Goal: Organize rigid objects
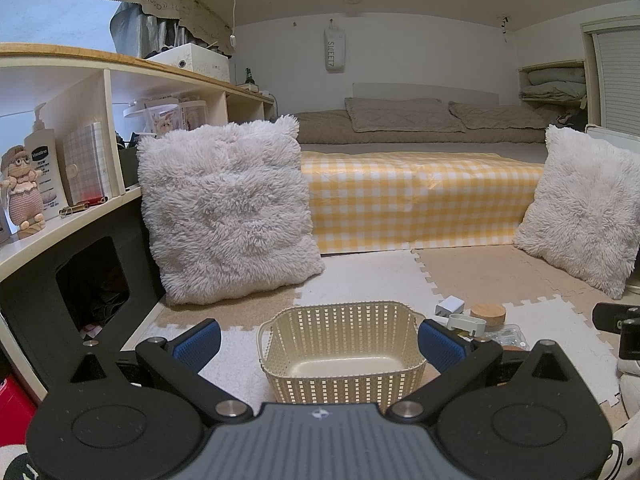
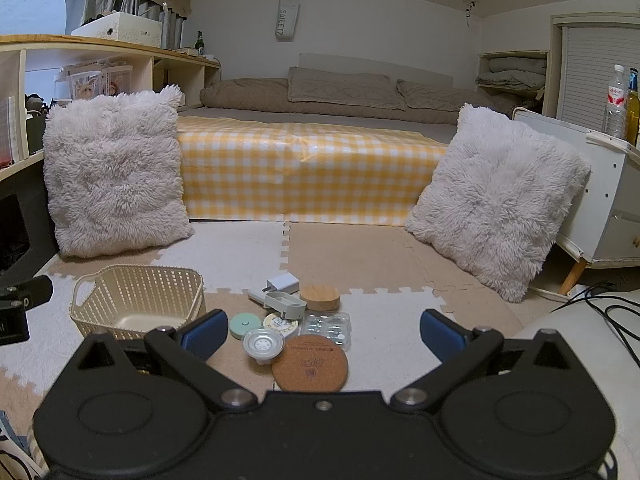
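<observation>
**Floor lot: basket and small rigid items, both grippers empty**

We logged the left gripper [image 1: 320,342] with its blue-padded fingers spread wide, holding nothing. Straight ahead at 12 o'clock sat the cream woven basket [image 1: 340,350] on the foam floor mat [image 1: 368,276], between the two fingers in view but touched by neither; we saw nothing inside it.

We logged the right gripper [image 2: 322,338] likewise apart and empty. From its camera the basket [image 2: 138,302] lay at 10 o'clock. The loose items were clustered at 12 o'clock, just beside the basket:
- cork coaster [image 2: 310,363], nearest, its far edge overlapping a clear plastic case [image 2: 327,326];
- round metal strainer piece [image 2: 263,345], touching the coaster's 9 o'clock side;
- mint-green round lid [image 2: 243,324];
- cream round tin [image 2: 279,323] (label too small to read);
- grey plastic holder [image 2: 285,304], lying over a white remote-like bar [image 2: 256,295];
- white plug adapter [image 2: 285,281], farthest;
- wooden lid [image 2: 320,297], at 3 o'clock of the holder.

Two shaggy white cushions [image 2: 114,174] leaned at either end of the yellow-checked bed [image 2: 304,168].
</observation>
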`<act>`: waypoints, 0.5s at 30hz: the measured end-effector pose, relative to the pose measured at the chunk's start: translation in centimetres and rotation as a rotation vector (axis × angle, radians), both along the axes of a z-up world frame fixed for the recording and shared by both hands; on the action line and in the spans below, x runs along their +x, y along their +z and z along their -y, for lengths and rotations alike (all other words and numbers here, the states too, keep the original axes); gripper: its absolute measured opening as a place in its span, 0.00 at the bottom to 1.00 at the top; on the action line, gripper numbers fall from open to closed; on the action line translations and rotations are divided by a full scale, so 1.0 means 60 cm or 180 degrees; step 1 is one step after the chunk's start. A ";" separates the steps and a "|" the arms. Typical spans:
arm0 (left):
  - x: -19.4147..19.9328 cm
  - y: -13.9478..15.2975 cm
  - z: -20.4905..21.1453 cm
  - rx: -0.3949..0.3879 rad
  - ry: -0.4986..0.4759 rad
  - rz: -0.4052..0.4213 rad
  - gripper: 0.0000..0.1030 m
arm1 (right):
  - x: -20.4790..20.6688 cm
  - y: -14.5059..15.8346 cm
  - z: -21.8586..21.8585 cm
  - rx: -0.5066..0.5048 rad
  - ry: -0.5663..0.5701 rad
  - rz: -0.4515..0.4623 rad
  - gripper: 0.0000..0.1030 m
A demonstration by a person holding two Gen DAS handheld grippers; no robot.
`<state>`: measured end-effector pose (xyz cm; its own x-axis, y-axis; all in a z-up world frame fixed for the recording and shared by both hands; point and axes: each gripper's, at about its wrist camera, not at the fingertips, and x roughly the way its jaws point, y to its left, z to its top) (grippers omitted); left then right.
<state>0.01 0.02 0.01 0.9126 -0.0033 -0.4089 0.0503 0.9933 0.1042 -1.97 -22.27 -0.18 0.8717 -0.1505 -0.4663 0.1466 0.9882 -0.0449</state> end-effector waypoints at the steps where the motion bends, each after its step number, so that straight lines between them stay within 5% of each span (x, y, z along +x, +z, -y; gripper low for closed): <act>1: 0.000 0.000 0.000 0.0001 0.0000 -0.0001 1.00 | 0.000 0.000 0.000 0.0000 0.0001 0.0000 1.00; 15: 0.016 0.017 -0.003 -0.0130 -0.0041 -0.0067 1.00 | 0.001 0.013 0.003 0.0023 -0.0007 0.0065 1.00</act>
<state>0.97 0.19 1.06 0.9036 -0.0320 -0.4272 0.0647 0.9960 0.0622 -1.91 -22.48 0.60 0.8807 -0.1491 -0.4496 0.1496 0.9881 -0.0348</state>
